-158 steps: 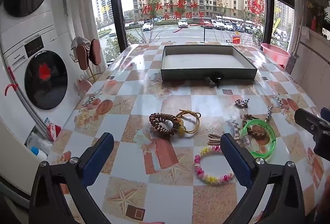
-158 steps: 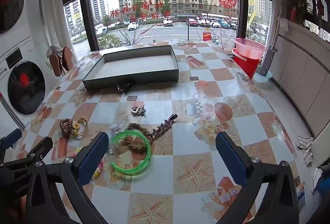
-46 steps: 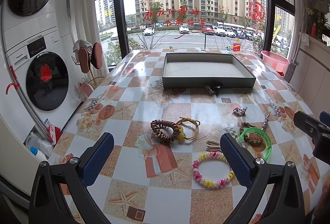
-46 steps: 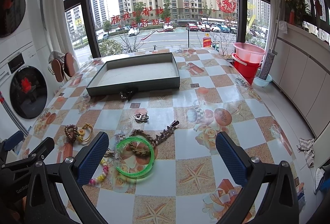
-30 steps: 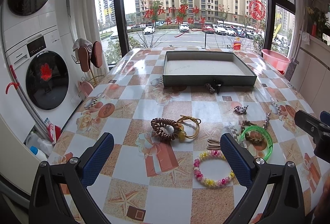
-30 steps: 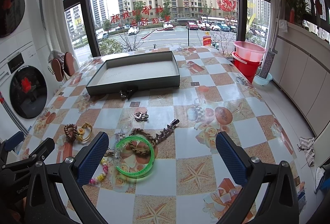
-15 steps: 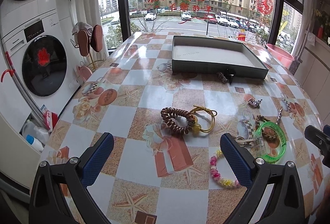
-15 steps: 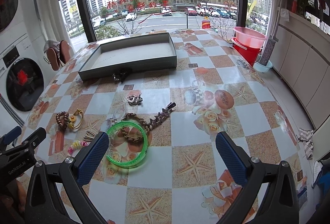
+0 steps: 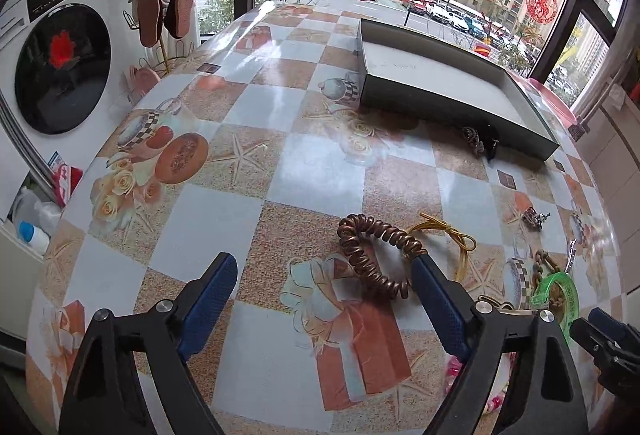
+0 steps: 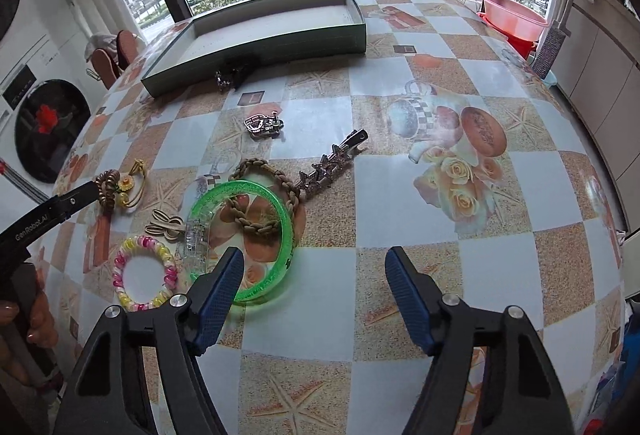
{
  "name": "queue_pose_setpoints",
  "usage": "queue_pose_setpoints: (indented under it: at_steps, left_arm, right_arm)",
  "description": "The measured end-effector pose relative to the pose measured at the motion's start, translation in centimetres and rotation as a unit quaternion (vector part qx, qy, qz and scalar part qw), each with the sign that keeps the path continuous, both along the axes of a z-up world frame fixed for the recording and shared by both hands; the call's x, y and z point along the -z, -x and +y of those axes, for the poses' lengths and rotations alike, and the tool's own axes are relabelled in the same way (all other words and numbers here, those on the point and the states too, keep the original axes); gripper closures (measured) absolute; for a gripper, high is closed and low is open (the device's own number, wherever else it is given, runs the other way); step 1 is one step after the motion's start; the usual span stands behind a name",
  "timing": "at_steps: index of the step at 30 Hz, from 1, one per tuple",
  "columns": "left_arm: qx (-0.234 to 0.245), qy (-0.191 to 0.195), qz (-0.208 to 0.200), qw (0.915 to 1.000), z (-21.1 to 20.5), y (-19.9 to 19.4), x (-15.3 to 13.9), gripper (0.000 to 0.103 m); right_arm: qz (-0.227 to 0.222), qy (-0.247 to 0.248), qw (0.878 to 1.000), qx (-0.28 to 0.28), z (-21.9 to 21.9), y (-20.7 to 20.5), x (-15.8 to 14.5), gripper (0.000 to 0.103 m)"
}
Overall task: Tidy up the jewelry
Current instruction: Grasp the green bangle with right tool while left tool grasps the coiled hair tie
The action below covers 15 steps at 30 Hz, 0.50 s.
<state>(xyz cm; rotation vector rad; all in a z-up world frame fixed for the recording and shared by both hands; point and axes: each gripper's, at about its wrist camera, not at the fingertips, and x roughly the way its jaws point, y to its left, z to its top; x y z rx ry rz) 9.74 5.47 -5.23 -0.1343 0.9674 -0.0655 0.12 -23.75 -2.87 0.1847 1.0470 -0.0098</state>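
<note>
Only in the right wrist view do we see the whole green bangle (image 10: 244, 243), lying flat on the desk (image 10: 440, 83), and the crystal hair clip (image 10: 334, 163) pointing toward the far right. The left view cuts the bangle off. Our left gripper (image 9: 324, 279) has jaws wide, just closing slightly beside the brown coil hair tie (image 9: 374, 255). The right gripper (image 10: 312, 273) has just been narrowing, nothing pressed.

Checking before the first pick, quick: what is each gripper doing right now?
Left gripper: open, jaws just closing, holding nothing, brown coil hair tie by its right finger.
Right gripper: open, jaws just closing, nothing gripped.
</note>
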Motion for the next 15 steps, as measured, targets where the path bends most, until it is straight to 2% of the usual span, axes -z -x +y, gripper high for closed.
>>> queue_pose_setpoints:
  at_steps: [1,3,5,6,8,9,11,12,13,15]
  left_arm:
    - [0.001,0.003,0.004,1.0000,0.1,-0.3,0.2,0.011]
    - [-0.002,0.009,0.014,0.9999,0.2,-0.6,0.6,0.011]
    - [-0.005,0.006,0.015,0.9999,0.2,-1.0,0.9,0.016]
    - [-0.005,-0.006,0.011,0.9999,0.0,-1.2,0.8,0.024]
    - [0.004,-0.024,0.007,0.9997,-0.5,-1.4,0.8,0.031]
    - [0.007,-0.030,0.004,0.9995,-0.8,-1.3,0.8,0.039]
    - [0.016,-0.041,-0.002,0.9990,-1.3,-1.1,0.7,0.045]
    - [0.020,-0.041,-0.006,0.9989,-1.5,-1.0,0.7,0.055]
    - [0.029,-0.035,-0.008,0.9989,-1.6,-0.8,0.7,0.067]
    - [0.036,-0.031,-0.010,0.9988,-1.9,-0.6,0.6,0.071]
  right_arm:
    - [0.002,-0.001,1.000,-0.001,0.0,-0.1,0.1,0.035]
    - [0.015,-0.005,1.000,-0.004,0.2,-0.5,0.6,0.043]
    - [0.012,0.005,1.000,-0.009,0.5,-0.7,0.6,0.046]
    - [0.012,0.009,1.000,-0.012,0.6,-0.9,0.7,0.050]
    - [0.015,0.024,0.999,-0.019,1.0,-1.2,0.7,0.052]
    - [0.017,0.033,0.999,-0.023,1.2,-1.2,0.7,0.053]
    - [0.017,0.050,0.998,-0.033,1.7,-1.3,0.7,0.060]
    - [0.017,0.057,0.998,-0.036,1.9,-1.3,0.8,0.066]
    - [0.016,0.064,0.997,-0.040,2.1,-1.3,0.7,0.079]
    - [0.013,0.068,0.997,-0.043,2.4,-1.2,0.7,0.092]
